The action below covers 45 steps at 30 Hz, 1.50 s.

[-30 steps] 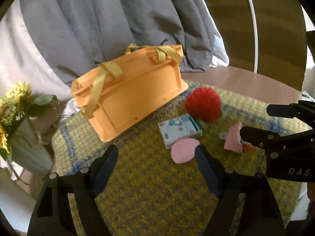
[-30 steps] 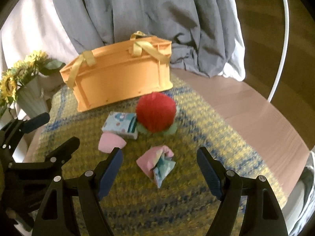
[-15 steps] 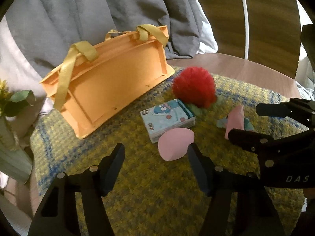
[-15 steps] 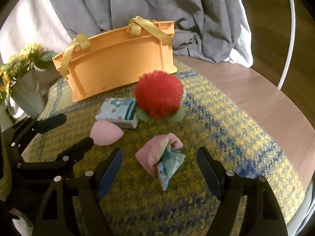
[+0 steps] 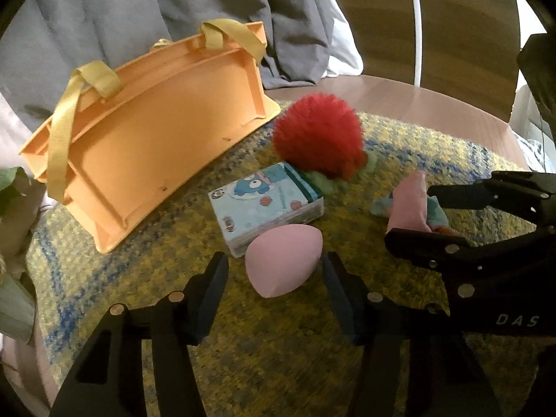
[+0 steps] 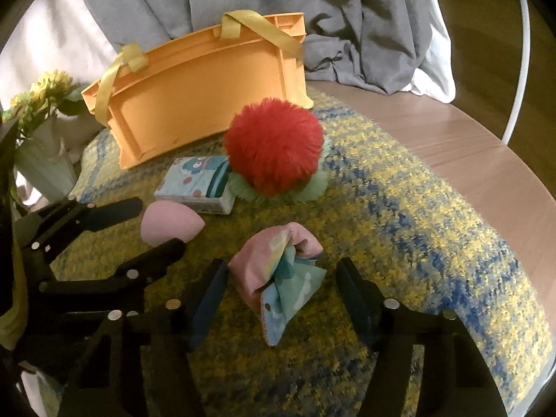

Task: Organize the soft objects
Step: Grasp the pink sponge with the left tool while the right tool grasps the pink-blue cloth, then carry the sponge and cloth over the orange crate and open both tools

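A yellow-and-blue woven mat [image 6: 434,229] is shown bearing an orange basket [image 5: 149,132] at its far edge, with a red pom-pom [image 6: 274,146] and a tissue pack [image 5: 264,208] before it. The left gripper [image 5: 274,271] is seen closing around a pink sponge [image 5: 281,264], pads not yet pressing. The right gripper [image 6: 281,288] is closing around a pink-and-teal cloth bundle [image 6: 281,274], likewise ungripped.

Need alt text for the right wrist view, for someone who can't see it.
The right hand-held gripper is closing around a pink and teal cloth bundle on a yellow-blue mat. Behind sit a red pompom, tissue pack, pink sponge and orange basket; the left hand-held gripper straddles the sponge.
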Each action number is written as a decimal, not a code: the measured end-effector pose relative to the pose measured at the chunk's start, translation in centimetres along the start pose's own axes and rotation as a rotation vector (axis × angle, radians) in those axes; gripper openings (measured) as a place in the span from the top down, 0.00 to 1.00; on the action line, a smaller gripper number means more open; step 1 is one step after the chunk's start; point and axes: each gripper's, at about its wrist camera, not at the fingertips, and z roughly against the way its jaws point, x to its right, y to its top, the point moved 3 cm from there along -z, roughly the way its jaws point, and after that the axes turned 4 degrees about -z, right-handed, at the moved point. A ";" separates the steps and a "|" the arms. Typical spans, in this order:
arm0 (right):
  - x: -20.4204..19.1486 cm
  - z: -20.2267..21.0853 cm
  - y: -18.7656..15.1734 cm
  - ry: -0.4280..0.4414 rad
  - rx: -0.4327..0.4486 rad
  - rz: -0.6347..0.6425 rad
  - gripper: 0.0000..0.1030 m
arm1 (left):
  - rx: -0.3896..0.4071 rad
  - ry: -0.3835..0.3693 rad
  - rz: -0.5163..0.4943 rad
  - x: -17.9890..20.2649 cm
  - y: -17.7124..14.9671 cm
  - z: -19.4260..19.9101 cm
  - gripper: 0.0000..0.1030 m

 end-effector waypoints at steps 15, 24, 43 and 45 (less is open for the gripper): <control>0.7 0.9 0.6 0.025 0.003 -0.004 0.55 | -0.016 0.041 0.002 1.2 1.0 -0.6 0.59; 1.2 1.5 1.2 0.068 0.004 0.009 0.55 | -0.014 0.108 0.123 1.2 0.7 1.7 0.60; 2.3 6.6 5.0 0.201 0.052 0.113 0.55 | 0.072 0.283 0.450 1.7 3.5 10.1 0.60; 2.3 7.3 5.7 0.214 0.066 0.120 0.55 | 0.088 0.302 0.463 1.6 4.1 10.9 0.60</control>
